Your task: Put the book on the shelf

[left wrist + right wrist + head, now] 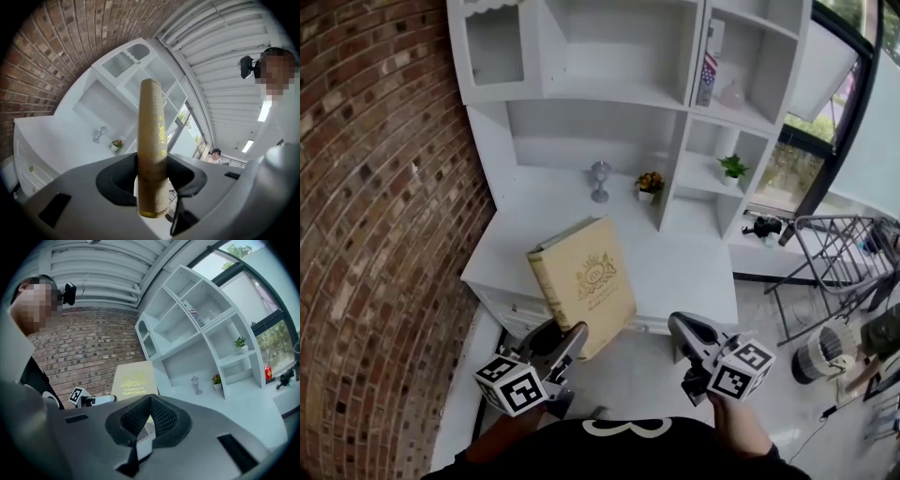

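A tan book [586,281] with a gold crest stands upright and tilted over the front edge of the white desk top [684,272]. My left gripper [567,342] is shut on its lower corner. In the left gripper view the book's spine [152,140] rises between the jaws of the left gripper [152,180], which press on both covers. The white shelf unit [609,94] stands behind the desk. My right gripper [682,330] hangs to the book's right, apart from it, shut and holding nothing. The right gripper view shows its jaws [150,401] meeting, with the book's cover [133,380] beyond.
A small silver lamp [600,180] and a flower pot [650,184] stand at the back of the desk. A green plant [732,169] and some books [708,75] fill right-hand compartments. A brick wall [375,187] closes the left; a metal rack [834,244] stands right.
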The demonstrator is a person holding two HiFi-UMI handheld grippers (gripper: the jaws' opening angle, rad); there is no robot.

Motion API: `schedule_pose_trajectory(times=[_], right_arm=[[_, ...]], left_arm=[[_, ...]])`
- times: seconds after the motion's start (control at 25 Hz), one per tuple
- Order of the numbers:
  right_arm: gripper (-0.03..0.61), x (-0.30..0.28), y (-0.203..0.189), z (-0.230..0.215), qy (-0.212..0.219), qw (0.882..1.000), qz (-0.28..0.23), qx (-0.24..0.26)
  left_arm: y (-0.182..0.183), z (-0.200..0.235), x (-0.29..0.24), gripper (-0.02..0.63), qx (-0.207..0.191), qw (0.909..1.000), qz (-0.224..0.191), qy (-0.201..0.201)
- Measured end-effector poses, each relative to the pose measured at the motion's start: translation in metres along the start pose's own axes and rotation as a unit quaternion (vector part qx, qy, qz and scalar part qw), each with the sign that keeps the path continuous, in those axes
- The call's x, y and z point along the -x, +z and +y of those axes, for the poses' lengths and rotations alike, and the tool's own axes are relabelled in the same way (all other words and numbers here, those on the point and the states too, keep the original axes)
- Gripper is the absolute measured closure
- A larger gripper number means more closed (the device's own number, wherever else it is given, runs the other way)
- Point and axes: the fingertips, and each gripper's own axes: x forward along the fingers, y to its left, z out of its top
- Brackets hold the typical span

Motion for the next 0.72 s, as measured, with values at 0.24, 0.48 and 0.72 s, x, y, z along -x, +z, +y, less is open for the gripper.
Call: schedule_pose_trajectory(times=[0.24,0.48,0.72], right_arm=[[0.568,-0.039,0.016,-0.021,-0.008,1.000,-0.011,0.007],[0.568,-0.053,0.021,-0.023,-0.018,1.000,-0.012,0.022],[0.568,-0.061,0.038,-0.017,-0.018,0.999,-0.013,0.048]], left_arm=[[0.028,0.037,-0.026,0.430,-0.010,0.9999,-0.005,-0.005],[0.050,0.046,-0.034,0.430,-0.014,0.9996,-0.016,-0.018],[0.078,0.044,-0.040,0.430,-0.042,0.9980,-0.038,-0.027]])
